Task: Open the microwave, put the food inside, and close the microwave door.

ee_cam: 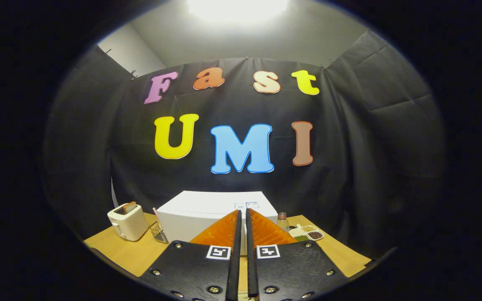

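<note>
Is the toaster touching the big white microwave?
Apart. In the gripper view, the toaster stands beside the microwave, with bare table and a small grater between them.

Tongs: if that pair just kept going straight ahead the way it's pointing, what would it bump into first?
Most likely the white microwave. The tongs, closed together with nothing between them, point right at it across the wooden table. How much gap remains is hard to judge.

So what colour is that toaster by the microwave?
Cream, seen in the gripper view: the toaster stands beside the white microwave.
</note>
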{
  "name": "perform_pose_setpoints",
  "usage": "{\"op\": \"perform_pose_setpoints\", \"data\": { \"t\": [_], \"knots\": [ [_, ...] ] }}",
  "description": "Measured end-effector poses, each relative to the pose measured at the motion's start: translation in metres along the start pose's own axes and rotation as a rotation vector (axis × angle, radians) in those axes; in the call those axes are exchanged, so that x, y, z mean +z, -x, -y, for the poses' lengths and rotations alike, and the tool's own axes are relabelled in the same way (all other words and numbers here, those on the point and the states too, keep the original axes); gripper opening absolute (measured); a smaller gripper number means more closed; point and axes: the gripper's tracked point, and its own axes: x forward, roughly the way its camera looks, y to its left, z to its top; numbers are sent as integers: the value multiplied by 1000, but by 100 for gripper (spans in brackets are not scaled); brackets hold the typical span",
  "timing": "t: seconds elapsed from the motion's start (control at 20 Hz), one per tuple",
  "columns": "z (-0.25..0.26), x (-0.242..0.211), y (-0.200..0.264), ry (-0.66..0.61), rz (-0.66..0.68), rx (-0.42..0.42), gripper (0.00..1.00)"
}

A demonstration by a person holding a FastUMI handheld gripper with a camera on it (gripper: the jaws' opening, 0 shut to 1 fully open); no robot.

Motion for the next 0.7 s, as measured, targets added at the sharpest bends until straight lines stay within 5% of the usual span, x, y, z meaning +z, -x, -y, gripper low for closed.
{"op": "perform_pose_setpoints", "data": {
  "t": [0.05, 0.25, 0.7],
  "knots": [
    [-1, 7, 2, -3, 15, -10, 10],
    [-6, 13, 14, 51, 20, -34, 97],
    [-27, 28, 22, 53, 40, 25, 96]
  ]
}}
